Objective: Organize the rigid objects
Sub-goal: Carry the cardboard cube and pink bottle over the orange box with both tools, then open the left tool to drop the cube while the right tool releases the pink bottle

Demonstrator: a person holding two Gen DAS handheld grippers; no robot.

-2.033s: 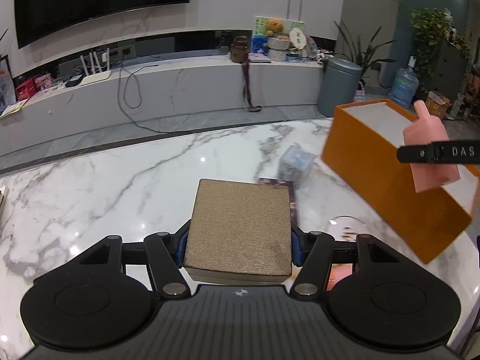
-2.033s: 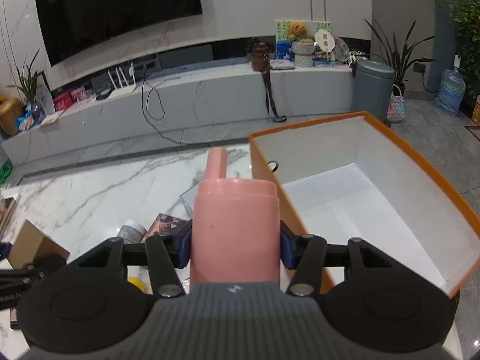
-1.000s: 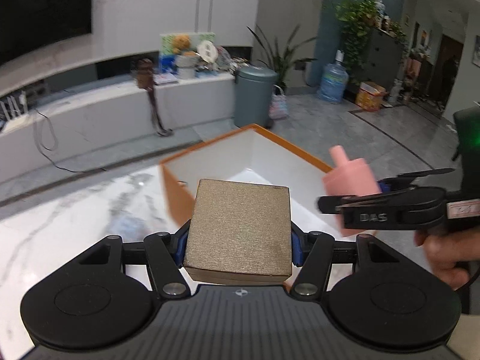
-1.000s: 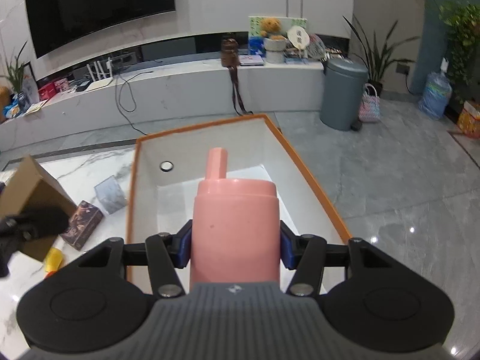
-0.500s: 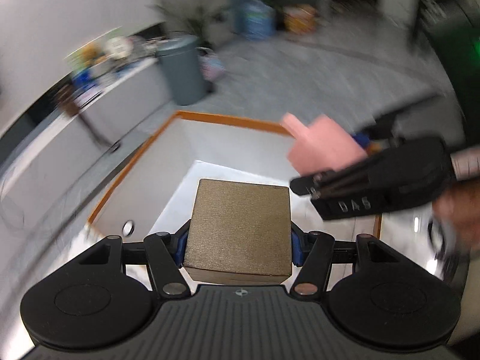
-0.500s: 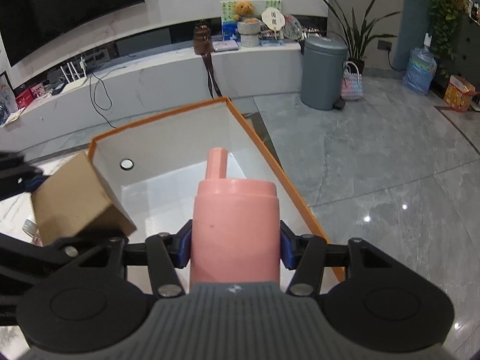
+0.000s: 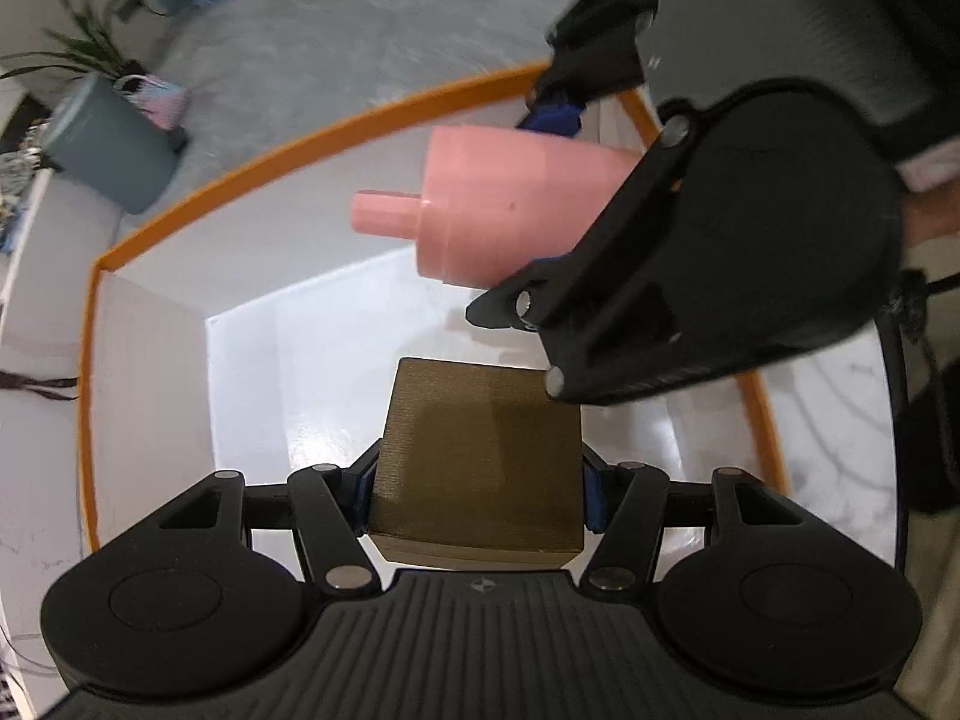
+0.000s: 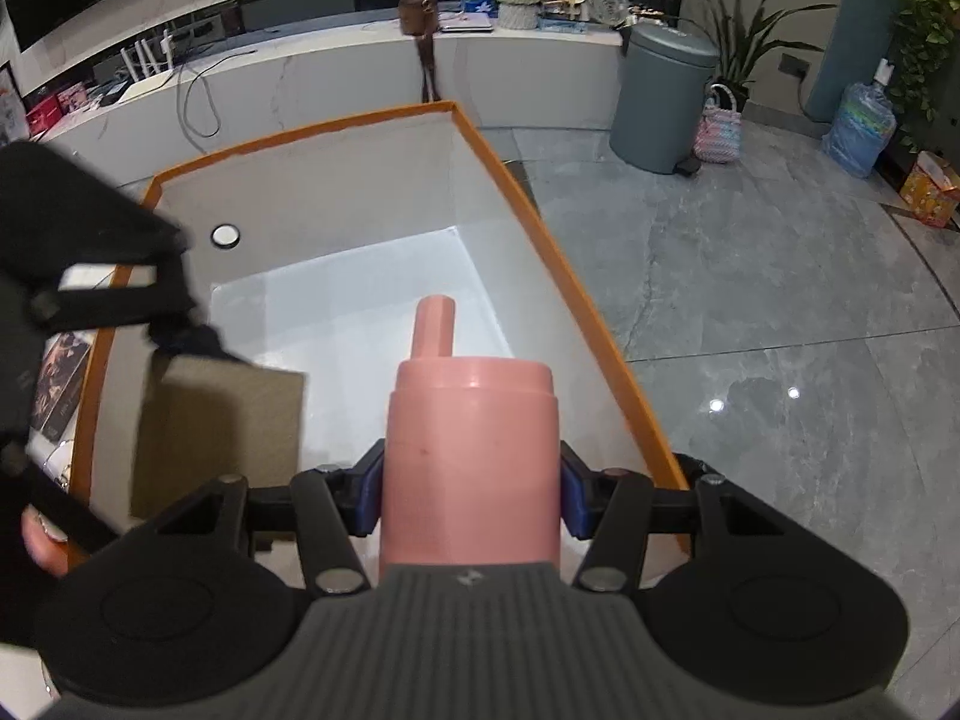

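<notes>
My left gripper point(image 7: 480, 489) is shut on a tan square box point(image 7: 480, 456) and points steeply down into the orange storage box point(image 7: 288, 156) with white inner walls. My right gripper point(image 8: 471, 495) is shut on a pink bottle point(image 8: 471, 456) with a narrow neck, held over the same orange storage box point(image 8: 510, 180). In the left wrist view the pink bottle point(image 7: 510, 210) hangs just above and beyond the tan box, with the right gripper's black frame close to its far right corner. In the right wrist view the tan box point(image 8: 216, 432) sits at the left inside the orange box.
The orange box stands on a white marble table point(image 7: 840, 396). A small dark patterned box point(image 8: 60, 384) lies on the table left of the orange box. A grey bin point(image 8: 660, 96) and a water jug point(image 8: 858, 126) stand on the tiled floor beyond.
My left gripper has swung over the orange box, rolled and tipped down into it with the tan box. The right gripper has sunk a little with the pink bottle, closer to the box.
</notes>
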